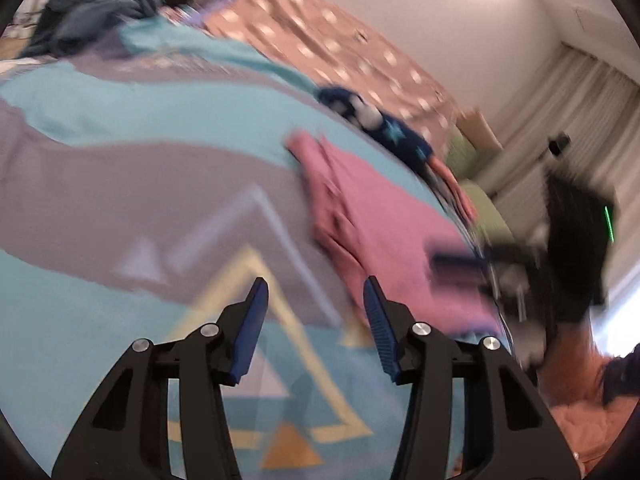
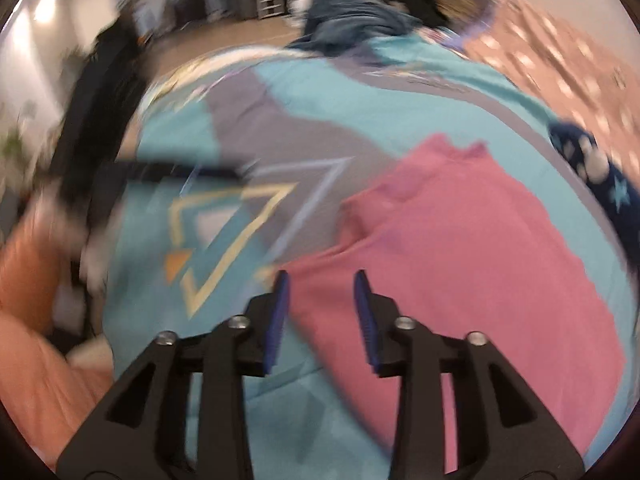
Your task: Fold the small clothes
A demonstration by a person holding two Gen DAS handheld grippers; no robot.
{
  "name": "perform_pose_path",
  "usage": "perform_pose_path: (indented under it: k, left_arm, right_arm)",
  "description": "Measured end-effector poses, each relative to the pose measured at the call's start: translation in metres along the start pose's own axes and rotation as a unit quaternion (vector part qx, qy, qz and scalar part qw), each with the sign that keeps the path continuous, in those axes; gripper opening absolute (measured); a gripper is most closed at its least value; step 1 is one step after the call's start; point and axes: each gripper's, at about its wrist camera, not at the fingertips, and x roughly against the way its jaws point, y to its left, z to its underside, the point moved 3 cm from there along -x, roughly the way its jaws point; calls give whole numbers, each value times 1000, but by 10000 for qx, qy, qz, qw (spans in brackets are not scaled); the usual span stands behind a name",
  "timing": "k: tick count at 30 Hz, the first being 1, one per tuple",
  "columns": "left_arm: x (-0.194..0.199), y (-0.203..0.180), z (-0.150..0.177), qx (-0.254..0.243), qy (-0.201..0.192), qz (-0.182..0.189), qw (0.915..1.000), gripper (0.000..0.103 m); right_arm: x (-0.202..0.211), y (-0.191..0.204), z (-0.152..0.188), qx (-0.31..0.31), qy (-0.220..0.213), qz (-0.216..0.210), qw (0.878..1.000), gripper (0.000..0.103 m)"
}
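Observation:
A pink garment [image 1: 380, 236] lies spread on a bed with a teal and grey patterned cover [image 1: 120, 184]. It fills the right half of the right wrist view [image 2: 472, 248]. My left gripper [image 1: 316, 292] is open and empty above the cover, left of the garment's near edge. My right gripper [image 2: 322, 280] is open and empty, just above the garment's near left edge. It shows blurred at the right of the left wrist view [image 1: 560, 248]. The left gripper shows blurred in the right wrist view [image 2: 100, 152]. Both views are motion-blurred.
A navy garment with stars [image 1: 384, 124] lies beyond the pink one, also in the right wrist view [image 2: 592, 168]. A pink dotted blanket [image 1: 332, 40] lies behind. Dark blue clothes [image 2: 352, 16] are heaped at the far end of the bed. Curtains [image 1: 580, 92] hang at right.

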Motion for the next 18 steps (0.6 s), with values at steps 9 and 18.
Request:
perform_pose_path:
  k: [9,18]
  left_arm:
    - [-64,14,-72,32,378,772,9963,53]
    - [-169,8,-113,274,1188,1106,9864,54]
  right_arm:
    - [-46,34,15,371,192,1448,9886,43]
    - [-54,42,12,488,-47,1822,9820,9]
